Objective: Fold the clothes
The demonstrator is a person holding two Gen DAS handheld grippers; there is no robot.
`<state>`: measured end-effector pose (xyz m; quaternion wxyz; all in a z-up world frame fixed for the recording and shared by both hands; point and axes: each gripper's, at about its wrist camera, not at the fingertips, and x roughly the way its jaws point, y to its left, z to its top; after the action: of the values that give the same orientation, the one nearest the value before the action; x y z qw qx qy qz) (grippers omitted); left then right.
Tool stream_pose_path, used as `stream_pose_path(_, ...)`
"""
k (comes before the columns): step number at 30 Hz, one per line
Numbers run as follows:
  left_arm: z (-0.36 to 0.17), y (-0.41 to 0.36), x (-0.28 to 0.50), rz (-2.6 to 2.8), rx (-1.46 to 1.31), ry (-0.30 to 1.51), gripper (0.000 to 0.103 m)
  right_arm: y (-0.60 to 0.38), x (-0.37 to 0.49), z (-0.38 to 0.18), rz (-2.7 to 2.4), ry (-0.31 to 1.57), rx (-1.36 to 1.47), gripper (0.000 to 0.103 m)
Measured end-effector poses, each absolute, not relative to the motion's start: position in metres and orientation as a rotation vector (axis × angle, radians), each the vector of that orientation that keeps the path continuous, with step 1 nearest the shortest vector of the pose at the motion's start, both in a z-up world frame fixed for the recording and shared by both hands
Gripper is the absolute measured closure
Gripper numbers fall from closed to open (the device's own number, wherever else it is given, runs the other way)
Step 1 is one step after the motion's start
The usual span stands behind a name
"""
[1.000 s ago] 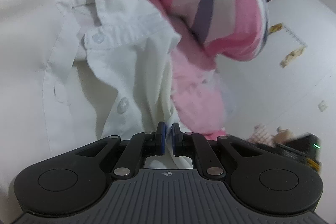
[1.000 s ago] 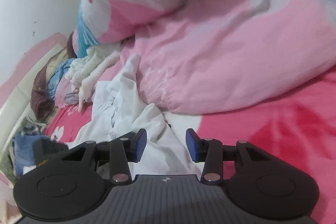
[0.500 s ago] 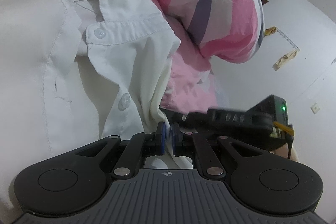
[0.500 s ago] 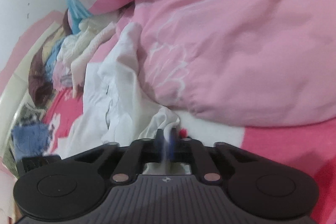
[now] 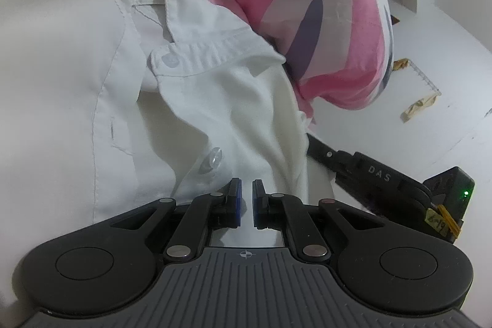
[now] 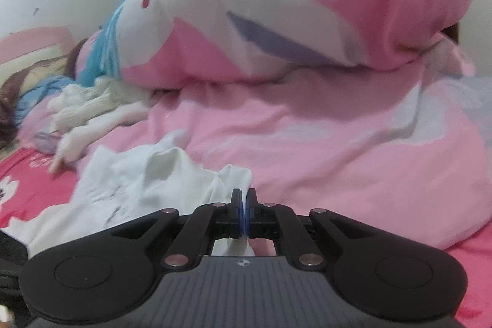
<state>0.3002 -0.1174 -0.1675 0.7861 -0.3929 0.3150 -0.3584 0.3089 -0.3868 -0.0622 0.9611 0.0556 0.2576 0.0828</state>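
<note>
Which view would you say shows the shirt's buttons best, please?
The left wrist view: the shirt fills it, with one button on the band and another lower down. In the right wrist view the shirt is a crumpled heap with no buttons discernible.

Raised letters "DAS" stand on the black body of the right gripper [image 5: 376, 174]. A yellow tag [image 5: 439, 220] at its rear carries handwritten "6-19". No other text is legible.
</note>
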Motion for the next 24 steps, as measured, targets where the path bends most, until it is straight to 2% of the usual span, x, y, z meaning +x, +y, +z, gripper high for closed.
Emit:
stream_pose_path(11, -0.167, -0.121, 0.301, -0.760, -0.818, 0.688, 0.097, -0.409, 0.337, -0.091, 0.017, 0.542, 0.224, 0.101)
stream_pose_path(13, -0.168, -0.120, 0.301, -0.759, -0.815, 0.689, 0.097, -0.421, 0.336, -0.087, -0.007, 0.530, 0.298, 0.094)
stream_pose_path(14, -0.168, -0.120, 0.301, -0.758, -0.814, 0.690, 0.097, -0.429, 0.335, -0.084, -0.019, 0.524, 0.340, 0.088)
stream_pose_path(18, -0.168, -0.120, 0.301, -0.757, -0.812, 0.692, 0.097, -0.460, 0.313, -0.069, -0.056, 0.497, 0.408, 0.086)
stream_pose_path(23, -0.169, -0.120, 0.300, -0.758, -0.815, 0.694, 0.097, -0.501, 0.264, -0.060, 0.033, 0.554, 0.458, 0.082)
stream_pose_path(24, -0.170, -0.120, 0.300, -0.758, -0.815, 0.694, 0.097, -0.503, 0.254, -0.060, 0.062, 0.582, 0.425, 0.079)
